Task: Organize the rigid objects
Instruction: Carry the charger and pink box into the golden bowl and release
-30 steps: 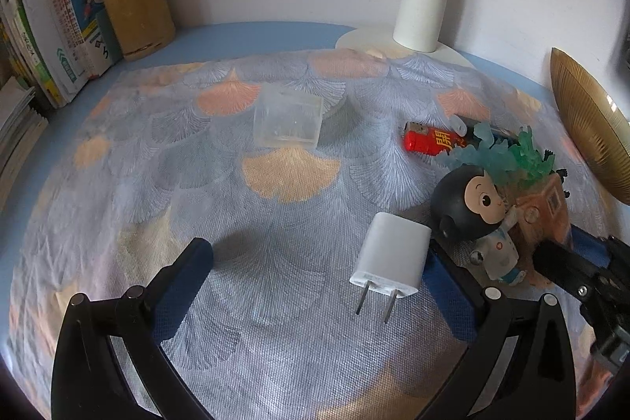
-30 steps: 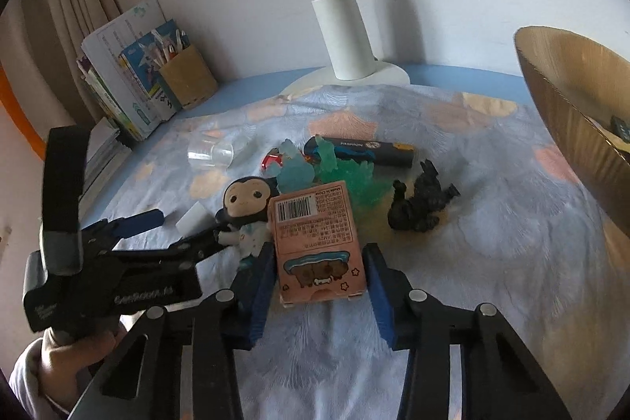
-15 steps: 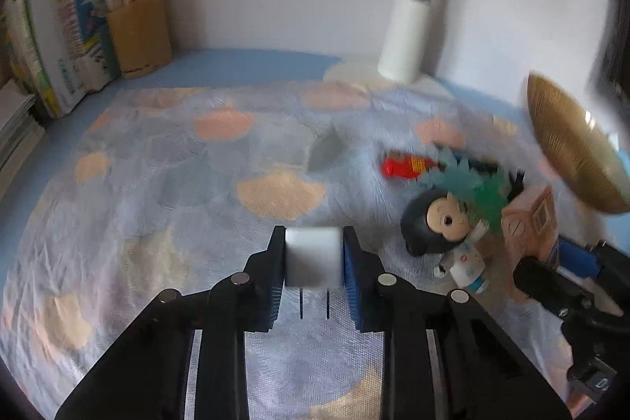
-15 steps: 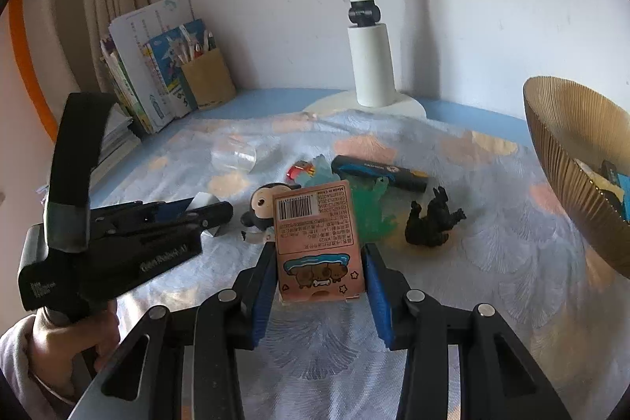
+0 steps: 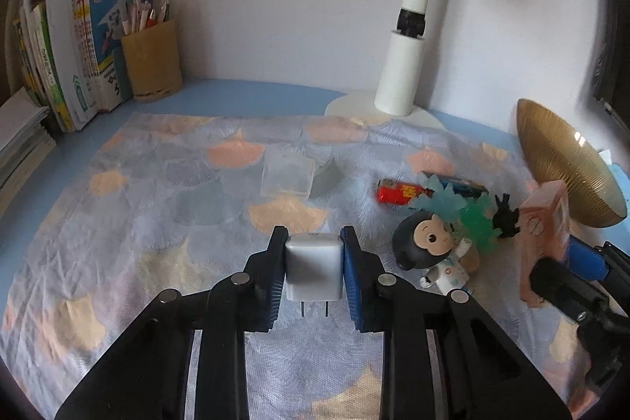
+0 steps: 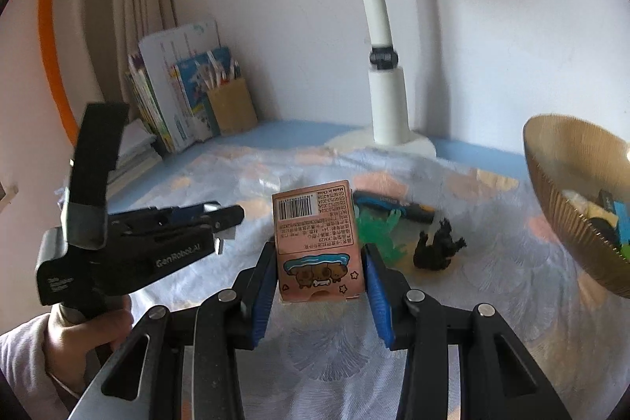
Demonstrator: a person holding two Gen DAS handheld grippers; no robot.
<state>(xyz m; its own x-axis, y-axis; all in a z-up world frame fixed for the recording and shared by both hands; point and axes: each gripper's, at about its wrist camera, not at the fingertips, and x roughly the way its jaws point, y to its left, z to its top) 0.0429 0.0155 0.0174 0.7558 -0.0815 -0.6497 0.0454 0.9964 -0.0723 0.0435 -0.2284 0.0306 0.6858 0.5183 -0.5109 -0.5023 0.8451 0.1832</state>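
Observation:
My left gripper (image 5: 313,272) is shut on a white plug adapter (image 5: 313,268), prongs toward the camera, held above the patterned cloth (image 5: 157,231). My right gripper (image 6: 319,274) is shut on a pink carton with a barcode (image 6: 317,243), lifted above the cloth; the carton also shows in the left wrist view (image 5: 545,239). On the cloth lie a monkey figurine (image 5: 427,250), a green translucent toy (image 6: 376,231), a black animal figure (image 6: 437,250), a red lighter (image 5: 397,191) and a dark pen-like stick (image 6: 393,205). A gold bowl (image 6: 559,191) stands at the right.
A white lamp (image 5: 401,73) stands at the back by the wall. A clear plastic box (image 5: 287,176) lies mid-cloth. A pen cup (image 5: 151,65) and upright books (image 5: 63,58) fill the back left corner. The gold bowl holds several items.
My left gripper closed on the white adapter and lifted it. My right gripper raised the pink carton off the cloth and pulled back.

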